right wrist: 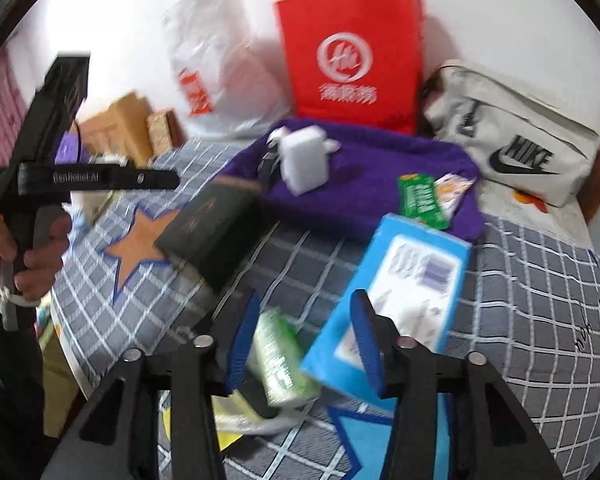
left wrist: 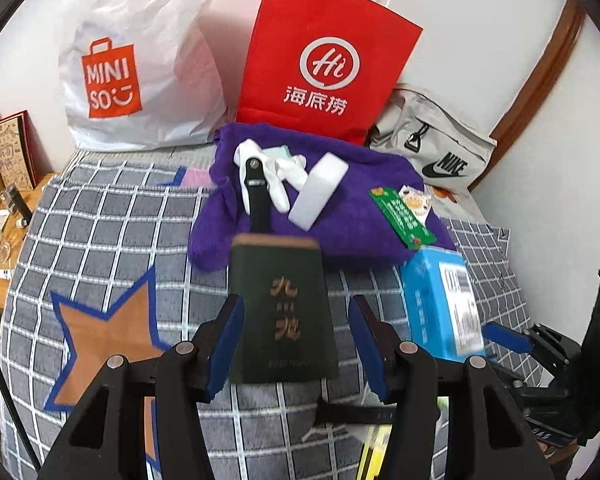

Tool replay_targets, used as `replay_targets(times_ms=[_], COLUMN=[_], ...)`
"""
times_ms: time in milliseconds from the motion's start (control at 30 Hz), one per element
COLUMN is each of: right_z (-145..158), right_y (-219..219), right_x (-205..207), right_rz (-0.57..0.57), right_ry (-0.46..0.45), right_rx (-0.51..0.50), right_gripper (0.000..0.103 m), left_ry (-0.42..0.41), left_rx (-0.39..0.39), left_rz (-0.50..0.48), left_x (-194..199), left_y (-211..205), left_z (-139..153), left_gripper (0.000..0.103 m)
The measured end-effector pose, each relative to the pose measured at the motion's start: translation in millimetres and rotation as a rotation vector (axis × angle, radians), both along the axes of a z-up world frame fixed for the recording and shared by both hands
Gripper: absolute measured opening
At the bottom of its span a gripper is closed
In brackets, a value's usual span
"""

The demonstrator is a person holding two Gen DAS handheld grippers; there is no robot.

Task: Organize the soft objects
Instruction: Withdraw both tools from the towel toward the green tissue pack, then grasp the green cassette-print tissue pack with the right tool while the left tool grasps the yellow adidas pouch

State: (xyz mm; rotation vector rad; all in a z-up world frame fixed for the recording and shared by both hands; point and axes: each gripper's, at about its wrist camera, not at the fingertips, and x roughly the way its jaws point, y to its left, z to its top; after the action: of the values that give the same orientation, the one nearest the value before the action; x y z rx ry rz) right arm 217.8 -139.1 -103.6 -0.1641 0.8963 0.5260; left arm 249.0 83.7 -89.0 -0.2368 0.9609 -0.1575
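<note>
Standing partly apart, the jaws of the left gripper (left wrist: 296, 350) frame a dark green box (left wrist: 282, 312) with gold characters. The box lies between the blue pads, but a gap is seen on each side, so no grip on it is shown.

The right gripper (right wrist: 302, 344) is likewise partly open. A green packet (right wrist: 280, 360) is seen between its fingers, close to the left pad; whether it is pressed cannot be told, the view being blurred. A light blue box (right wrist: 396, 292) lies just beside the right finger, tilted.

Beyond the dark green box, a purple towel (left wrist: 352, 208) is spread on a grey checked bedcover (left wrist: 112, 216) with orange stars. On the towel are laid a white block (left wrist: 320, 192), a white glove (left wrist: 288, 176), a black strap (left wrist: 256, 196) and a green sachet (left wrist: 400, 216).

Behind the towel, against the wall, a red paper bag (left wrist: 324, 60) stands upright between a white plastic bag (left wrist: 140, 60) and a grey Nike bag (left wrist: 436, 140), which is slumped at the right.

In the right wrist view, a hand (right wrist: 24, 248) is seen at the left, closed round the black handle of the left gripper, well apart from the towel.
</note>
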Motion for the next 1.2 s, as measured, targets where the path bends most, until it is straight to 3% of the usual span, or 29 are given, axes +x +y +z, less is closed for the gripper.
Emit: replay_targets(times_ms=[233,367,467,600,867,1067,1200], right_z=[-27.0,-40.9,-55.3,-45.5,16.0,28.0,20.5], right_y=[34.3,49.0,59.4,62.5,33.4,-5.5,-32.5], right_x=[-6.4,-4.2,-4.5,-9.0,-30.9,-64.5,-82.8], right_rz=[0.085,0.102,0.137,0.137,0.029,-0.022,-0.054], right_ry=[0.016,0.008,0.036,-0.008,-0.12,-0.109,-0.071], right_rx=[-0.151,-0.256,-0.332,-0.316,-0.086,0.014,0.05], right_gripper=[0.046,0.044,0.016,0.015,0.015,0.015,0.015], left_ry=[0.022,0.034,0.034,0.046,0.092,0.14,0.157], left_rx=[0.009,-0.023,-0.031,-0.044,-0.032,-0.03,-0.039], left_rz=[0.024,0.04,0.042,0.043,0.007,-0.063,-0.117], left_x=[-35.8,-47.8,-54.8,-61.8,-80.2,-99.0,-110.1], left_y=[8.5,15.7,17.9,16.8,-0.7,-32.2,-59.1], left_z=[-18.8,-26.4,-29.3,-35.7,-47.6,-64.3,-75.0], left_gripper=[0.052,0.052,0.052,0.052,0.052,0.052,0.061])
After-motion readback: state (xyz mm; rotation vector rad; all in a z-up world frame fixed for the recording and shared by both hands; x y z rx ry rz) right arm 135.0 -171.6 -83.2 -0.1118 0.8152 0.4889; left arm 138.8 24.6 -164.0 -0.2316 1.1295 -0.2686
